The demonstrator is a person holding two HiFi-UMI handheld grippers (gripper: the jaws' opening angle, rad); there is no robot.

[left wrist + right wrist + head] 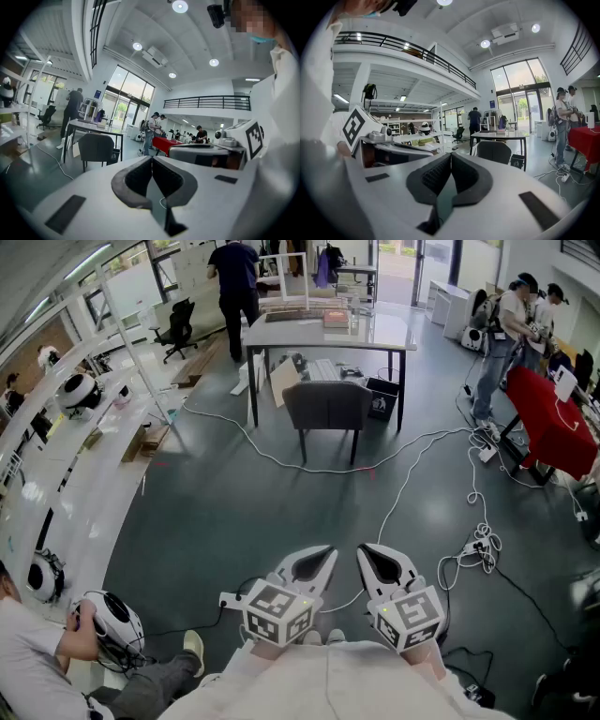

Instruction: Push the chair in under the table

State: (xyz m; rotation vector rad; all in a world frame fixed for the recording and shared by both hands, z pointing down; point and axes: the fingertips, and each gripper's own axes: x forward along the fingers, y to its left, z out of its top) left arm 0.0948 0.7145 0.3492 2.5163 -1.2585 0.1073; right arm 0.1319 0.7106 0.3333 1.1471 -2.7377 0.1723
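Chair [328, 409], dark grey, stands at 12 o'clock in the head view, well apart from both grippers. Its backrest is twd the camera, on the near side of the table [389, 337]. The backrest is clear of the table edge; how far the seat reaches under the top can't be told. Table has a white top w/ dark legs and a few items on it, w/ a cardboard sheet [281, 381] and a black box [382, 399] on the floor beneath. L gripper [328, 552] and R gripper [363, 552] sit at 6 o'clock, close to the person's body, just beside each other, both aimed roughly at the chair. Each gripper view shows its dark pads pressed together at the tips w/ nothing btw them. White cable [272, 454] runs over the grey floor from approx 10 o'clock, passes just in front of the chair legs and goes on twd 2 o'clock. At 4 o'clock lie a power strip [478, 554] and loose coils. Btw 2 and 3 o'clock is a red-covered table [548, 423], w/ two standing people [502, 343] beside it. Another person [236, 287] stands back-turned beyond the table, approx 11 o'clock. At 8 o'clock a seated person [37, 652] holds a white rounded device [114, 617]. Black office chair [178, 327] stands at 11 o'clock, near the long white counter [84, 474] at 9 o'clock.
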